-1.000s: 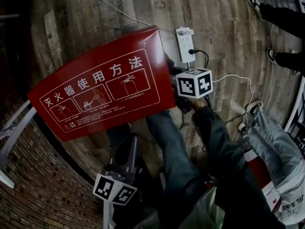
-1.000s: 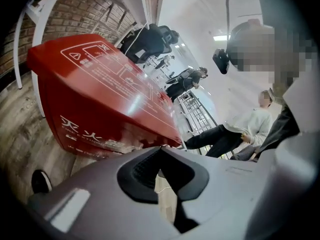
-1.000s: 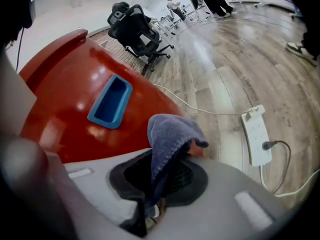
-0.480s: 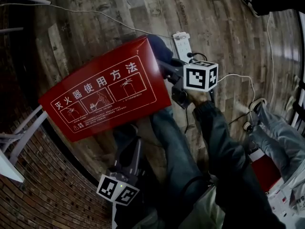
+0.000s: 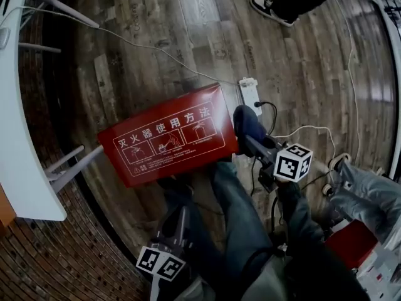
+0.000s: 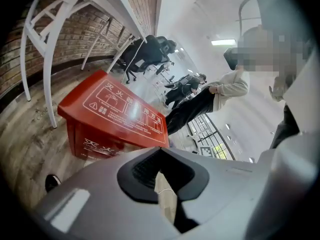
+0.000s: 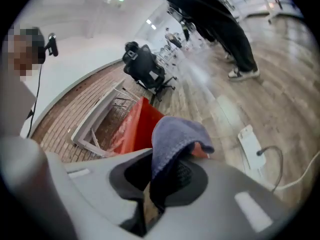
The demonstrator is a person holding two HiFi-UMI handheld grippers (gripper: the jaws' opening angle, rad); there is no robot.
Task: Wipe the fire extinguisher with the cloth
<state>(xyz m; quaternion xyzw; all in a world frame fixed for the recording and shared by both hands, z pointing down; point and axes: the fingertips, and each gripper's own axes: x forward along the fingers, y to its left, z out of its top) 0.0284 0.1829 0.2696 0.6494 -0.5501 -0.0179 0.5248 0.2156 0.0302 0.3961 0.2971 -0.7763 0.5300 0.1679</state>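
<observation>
your right claw (image 5: 255,144) is clamped down on the cloth (image 5: 246,125). it's a soft, nubbly blue-grey rag, bunched into a rounded hump that pokes out past the tips, with the dark ribbed pads pinching its lower fold in the right gripper view. your left claw (image 5: 180,200) is fully closed with nothing in it, the smooth grey shells meeting around black pads.

the box (image 5: 169,143) is a long red cabinet with hard edges and a glossy sloped lid, printed with white characters and three little how-to drawings in a white frame. it sits ahead of the left claw, and just ahead and left of the right claw, its near end right beside the cloth. can't tell if they touch. the extinguisher itself doesn't show, only that box.

everything stands on a floor (image 5: 301,61) of worn grey-brown wood planks with visible grain. a curved brick wall (image 5: 44,256) runs off to the left of the left claw, with a white table (image 5: 19,137) on slanted white legs beside it. a white power strip (image 5: 250,95) with a black plug lies beyond the right claw, and a thin cable (image 5: 156,47) trails off across the planks. further out there's a black office chair (image 7: 145,66) and people standing around.
</observation>
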